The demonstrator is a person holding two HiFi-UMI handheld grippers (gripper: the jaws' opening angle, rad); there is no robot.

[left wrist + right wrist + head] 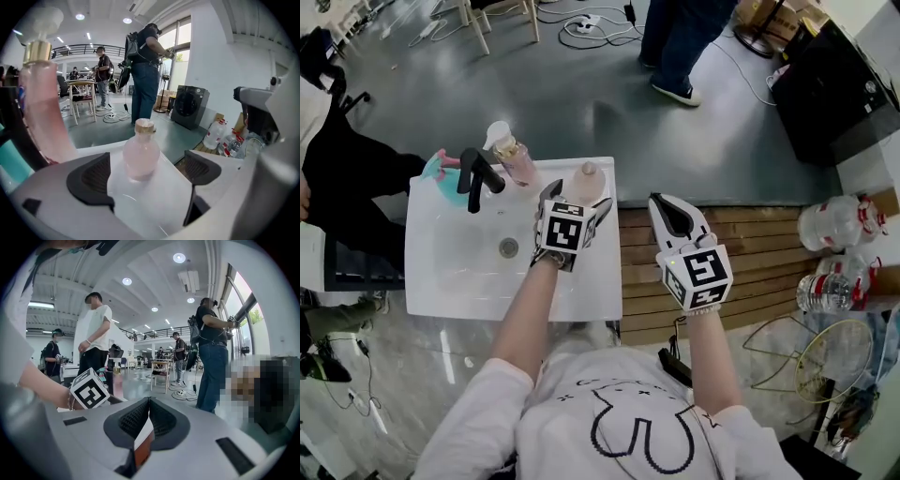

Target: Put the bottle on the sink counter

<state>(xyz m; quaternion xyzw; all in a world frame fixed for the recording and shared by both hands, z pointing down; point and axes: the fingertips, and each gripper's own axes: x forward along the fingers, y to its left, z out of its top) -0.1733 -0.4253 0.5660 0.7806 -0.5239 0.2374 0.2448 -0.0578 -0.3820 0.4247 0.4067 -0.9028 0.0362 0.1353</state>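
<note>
Space shows either side of the small round frosted-pink bottle with tan cap (141, 152), upright on the white sink surface (140, 208) straight ahead between the released jaws of my left gripper (146, 172), while my clenched, empty right gripper (147, 416) hangs farther off to the right.

The sink counter (427, 291) is looked down on steeply from overhead, at 11 o'clock. The bottle (141, 152) is framed close and low in the left gripper view; the standing person (144, 70) is shared by both gripper views.
</note>
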